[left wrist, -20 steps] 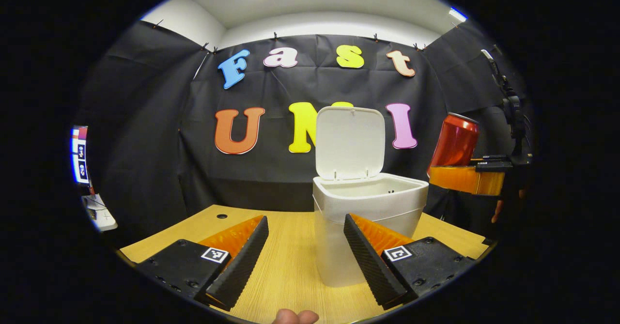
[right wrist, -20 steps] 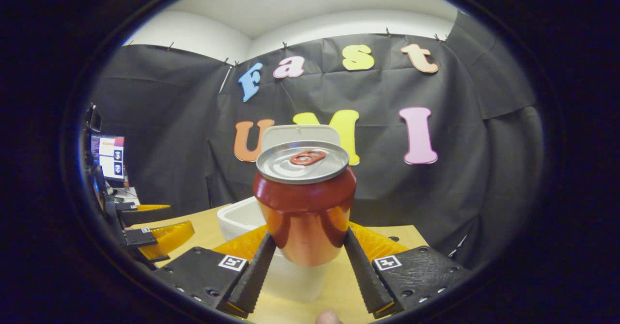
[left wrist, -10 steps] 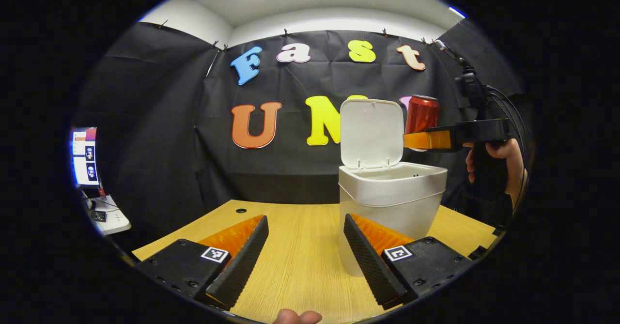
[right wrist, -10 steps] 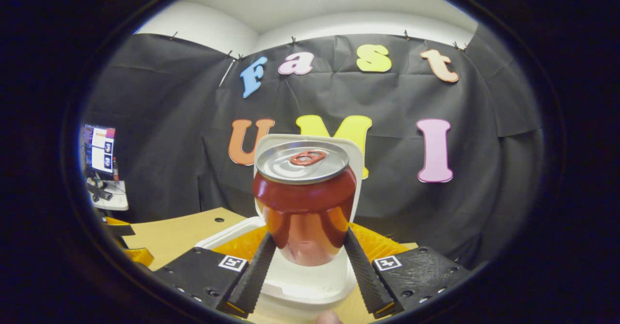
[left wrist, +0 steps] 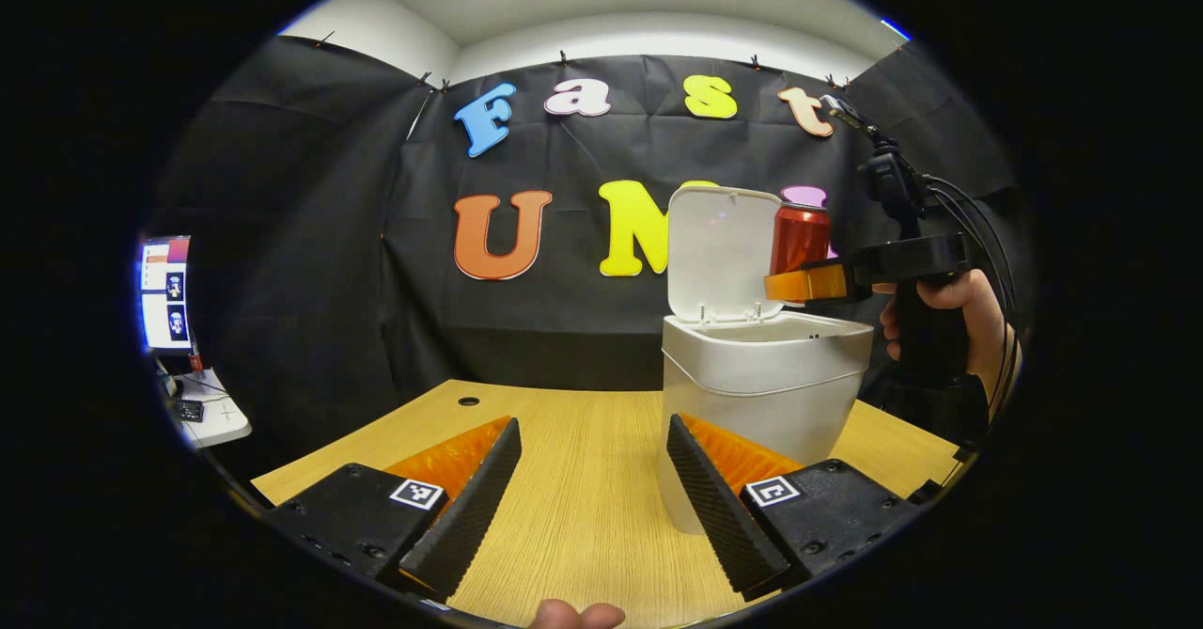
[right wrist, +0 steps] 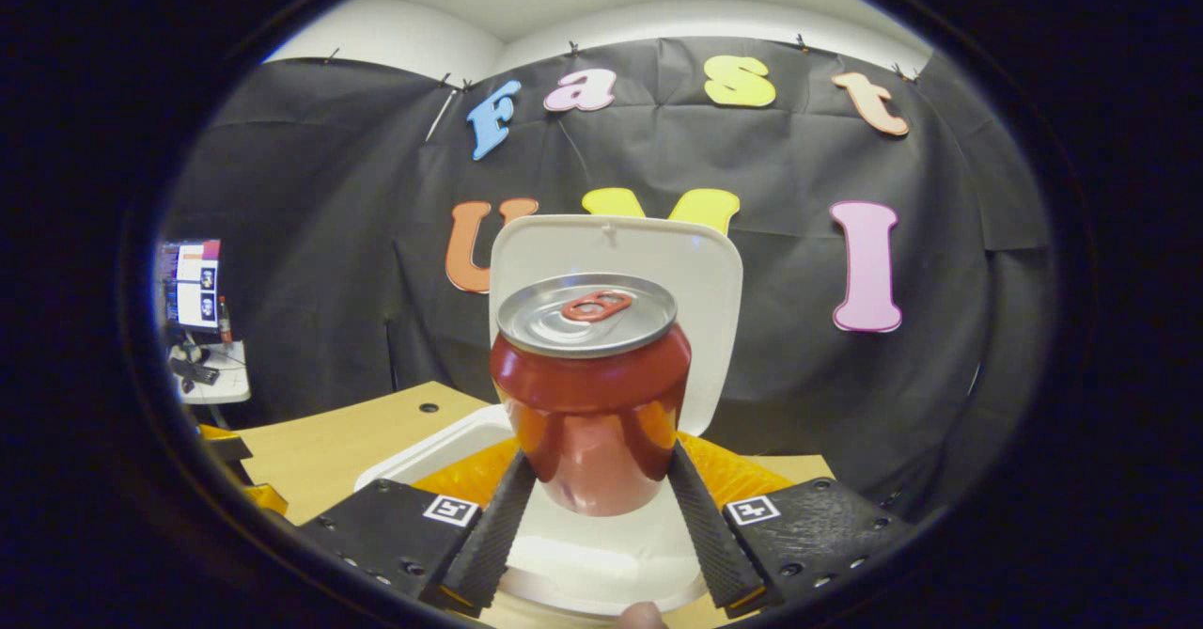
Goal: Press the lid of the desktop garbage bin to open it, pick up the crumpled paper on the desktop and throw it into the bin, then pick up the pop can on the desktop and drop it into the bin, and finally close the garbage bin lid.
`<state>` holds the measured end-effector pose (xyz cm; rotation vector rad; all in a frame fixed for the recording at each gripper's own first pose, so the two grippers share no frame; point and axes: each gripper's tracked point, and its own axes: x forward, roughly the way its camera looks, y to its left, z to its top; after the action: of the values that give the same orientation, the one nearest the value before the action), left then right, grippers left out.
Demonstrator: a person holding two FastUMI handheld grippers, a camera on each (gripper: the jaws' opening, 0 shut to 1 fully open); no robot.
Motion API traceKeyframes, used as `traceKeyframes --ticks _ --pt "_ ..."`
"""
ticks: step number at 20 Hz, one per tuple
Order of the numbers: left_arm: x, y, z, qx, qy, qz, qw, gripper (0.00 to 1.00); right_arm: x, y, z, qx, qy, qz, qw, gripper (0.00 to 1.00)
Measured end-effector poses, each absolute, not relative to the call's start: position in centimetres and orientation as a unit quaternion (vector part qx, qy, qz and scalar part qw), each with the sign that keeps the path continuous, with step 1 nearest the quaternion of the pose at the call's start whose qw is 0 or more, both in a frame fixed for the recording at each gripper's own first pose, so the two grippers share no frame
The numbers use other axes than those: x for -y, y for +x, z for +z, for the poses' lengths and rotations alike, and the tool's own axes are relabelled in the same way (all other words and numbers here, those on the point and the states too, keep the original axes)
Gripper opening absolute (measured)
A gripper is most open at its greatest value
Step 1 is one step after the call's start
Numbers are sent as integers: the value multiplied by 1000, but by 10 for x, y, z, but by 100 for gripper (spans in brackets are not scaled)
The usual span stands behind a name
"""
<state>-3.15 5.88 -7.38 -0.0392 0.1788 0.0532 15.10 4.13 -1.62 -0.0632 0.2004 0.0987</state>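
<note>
A: Left gripper view first. Where's the stuff?

B: Left gripper [left wrist: 587, 488] at 6 o'clock, fingers apart, nothing between them, hovering low over the table [left wrist: 573, 526]. My read: it's parked out of the way while the other hand works. Bin [left wrist: 763, 403] at about 4 o'clock from centre, standing on the table, just behind the left gripper's right-side finger. Lid [left wrist: 720, 255] up, near vertical, so the mouth is clear for a drop.

A: Can?

B: Can [left wrist: 800, 237] at 2 o'clock, upright, clamped in the right gripper [left wrist: 806, 283], above the bin's rim and beside the raised lid. A hand [left wrist: 949, 314] holds that gripper's grip at 3 o'clock. Held high so it clears the rim, I'd say.

A: Counts there?

B: One bin, one lid, one can, two grippers, one hand plus fingertips at 6. No crumpled paper on the table.

A: Right gripper view?

B: Right gripper [right wrist: 594, 502] at 6 o'clock, both fingers pressed on the can's [right wrist: 590, 389] sides, low on the body, top facing up. Bin's [right wrist: 601, 554] open mouth is right under the can at 6, lid [right wrist: 714, 276] standing behind it at 12. Looks lined up for release; judging by that, the can drop is the step in hand, lid closing left.

A: Counts?

B: One can, one bin, one lid. Bin's inside is hidden by the can, so can't tell if paper's in it.
</note>
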Motion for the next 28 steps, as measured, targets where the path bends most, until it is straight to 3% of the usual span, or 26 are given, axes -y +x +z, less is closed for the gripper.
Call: traceKeyframes --ticks 6,10,12,15,28 --pt "-61 -30 -65 -79 -23 29 996 100 -45 148 -16 -106 -26 56 992 80" --pt "-56 -32 -68 -80 -29 27 996 100 -45 144 -11 -102 -28 56 993 85" --pt "-58 -32 -69 -81 -29 26 996 100 -45 143 1 -84 -28 53 995 93" --pt "-58 -30 -72 -84 -36 26 995 100 -44 143 30 -43 -27 42 998 96" --pt "-59 -3 -82 -84 -53 13 995 100 -52 202 151 103 -11 5 995 94"
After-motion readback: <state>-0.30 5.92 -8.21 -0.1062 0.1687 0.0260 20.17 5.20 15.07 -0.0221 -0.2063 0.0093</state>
